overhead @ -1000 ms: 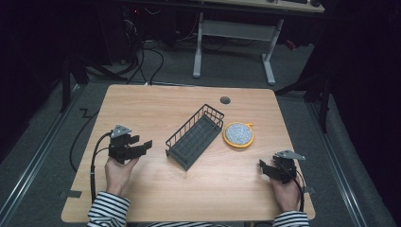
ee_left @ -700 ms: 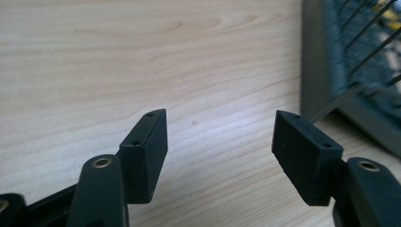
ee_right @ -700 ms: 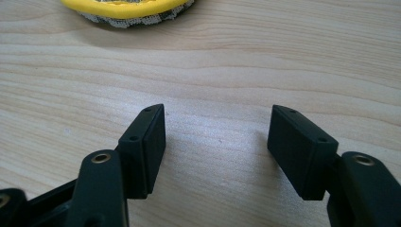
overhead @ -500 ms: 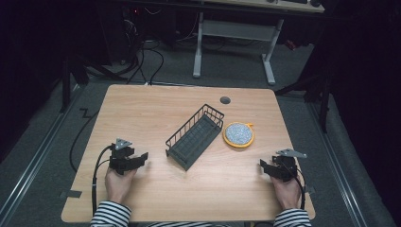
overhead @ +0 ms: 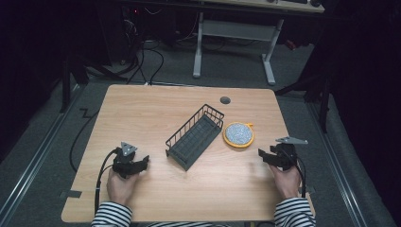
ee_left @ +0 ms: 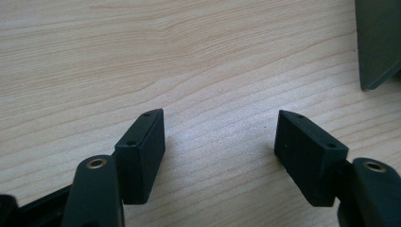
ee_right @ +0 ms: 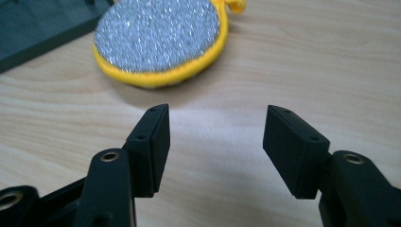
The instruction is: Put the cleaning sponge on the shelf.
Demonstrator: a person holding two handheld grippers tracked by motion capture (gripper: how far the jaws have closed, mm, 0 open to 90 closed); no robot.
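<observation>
A black wire basket (overhead: 194,137) lies at an angle in the middle of the wooden table (overhead: 142,109). Just right of it lies a round grey scouring pad with a yellow rim (overhead: 239,134). My left gripper (overhead: 142,163) rests low over the table left of the basket, open; its jaws have just been opening, with only bare wood between them (ee_left: 220,137). A corner of the basket (ee_left: 376,42) shows at the upper right. My right gripper (overhead: 262,156) is open and has just narrowed slightly, empty (ee_right: 216,130); the pad (ee_right: 158,40) lies a short way beyond its tips.
A small round cable hole (overhead: 225,100) sits near the table's far edge. Beyond the table stand a grey desk frame (overhead: 234,28) and loose cables on the dark floor. Bare wood lies between the basket and both hands.
The left hand has sunk toward the table and drawn back toward the person. The right hand has lifted a little and edged toward the pad.
</observation>
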